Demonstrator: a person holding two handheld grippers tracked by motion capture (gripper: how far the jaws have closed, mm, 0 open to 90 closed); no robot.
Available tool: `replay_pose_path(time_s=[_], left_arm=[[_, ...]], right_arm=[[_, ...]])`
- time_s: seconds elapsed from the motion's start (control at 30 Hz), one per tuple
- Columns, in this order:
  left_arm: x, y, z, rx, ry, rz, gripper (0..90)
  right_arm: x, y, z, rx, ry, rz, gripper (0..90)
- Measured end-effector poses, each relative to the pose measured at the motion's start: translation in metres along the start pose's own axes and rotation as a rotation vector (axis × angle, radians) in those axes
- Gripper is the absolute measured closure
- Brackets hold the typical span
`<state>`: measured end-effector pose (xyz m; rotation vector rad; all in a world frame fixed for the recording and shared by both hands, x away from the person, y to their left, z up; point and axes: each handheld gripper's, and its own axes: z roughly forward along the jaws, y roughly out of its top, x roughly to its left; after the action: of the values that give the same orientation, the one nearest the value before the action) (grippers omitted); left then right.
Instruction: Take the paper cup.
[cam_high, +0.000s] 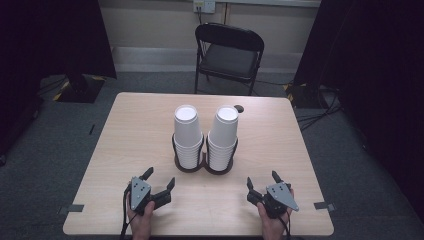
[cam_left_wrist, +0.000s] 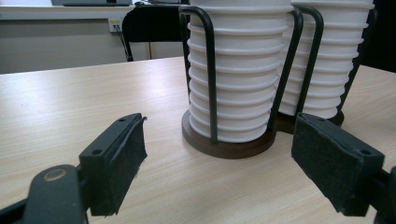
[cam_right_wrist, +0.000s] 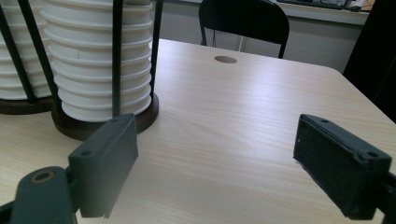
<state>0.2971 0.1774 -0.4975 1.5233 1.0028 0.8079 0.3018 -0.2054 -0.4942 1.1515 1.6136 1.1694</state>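
Two stacks of white paper cups stand side by side in a dark wire holder with round wooden bases at the table's middle: the left stack (cam_high: 188, 135) and the right stack (cam_high: 223, 136). My left gripper (cam_high: 159, 179) rests near the table's front left, open, with nothing between its jaws. In the left gripper view the left stack (cam_left_wrist: 236, 70) rises just ahead between the pads (cam_left_wrist: 122, 158). My right gripper (cam_high: 263, 179) sits at the front right, open and empty. In the right gripper view the right stack (cam_right_wrist: 100, 60) stands ahead to the left.
A black folding chair (cam_high: 229, 52) stands beyond the table's far edge. A small round hole (cam_high: 239, 108) marks the tabletop near the far side. Dark curtains hang left and right. The light wooden table (cam_high: 130, 135) has bare surface around the holder.
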Motion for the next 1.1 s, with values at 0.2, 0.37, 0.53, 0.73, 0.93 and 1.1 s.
replay_pose_path(time_s=[0.2, 0.37, 0.53, 0.73, 0.93, 1.1], left_arm=[[0.001, 0.001, 0.003, 0.020, 0.013, -0.021, 17.1], [0.001, 0.002, 0.003, 0.060, -0.020, -0.009, 17.0], [0.001, 0.005, 0.003, 0.065, -0.048, -0.025, 16.7], [-0.012, 0.016, 0.007, 0.066, -0.088, -0.010, 15.7], [-0.028, 0.033, 0.008, 0.054, -0.133, 0.020, 15.7], [-0.032, 0.041, 0.017, 0.062, -0.189, -0.014, 17.7]], right_arm=[[-0.003, 0.000, 0.000, -0.006, 0.022, 0.019, 13.2], [-0.004, -0.001, -0.003, -0.042, 0.080, 0.021, 12.7], [-0.009, -0.002, -0.002, -0.051, 0.157, 0.051, 13.1], [-0.008, -0.003, -0.001, -0.081, 0.180, 0.044, 14.7], [-0.008, -0.004, -0.004, -0.123, 0.148, 0.055, 18.7], [-0.009, -0.006, -0.006, -0.154, 0.083, 0.098, 19.4]])
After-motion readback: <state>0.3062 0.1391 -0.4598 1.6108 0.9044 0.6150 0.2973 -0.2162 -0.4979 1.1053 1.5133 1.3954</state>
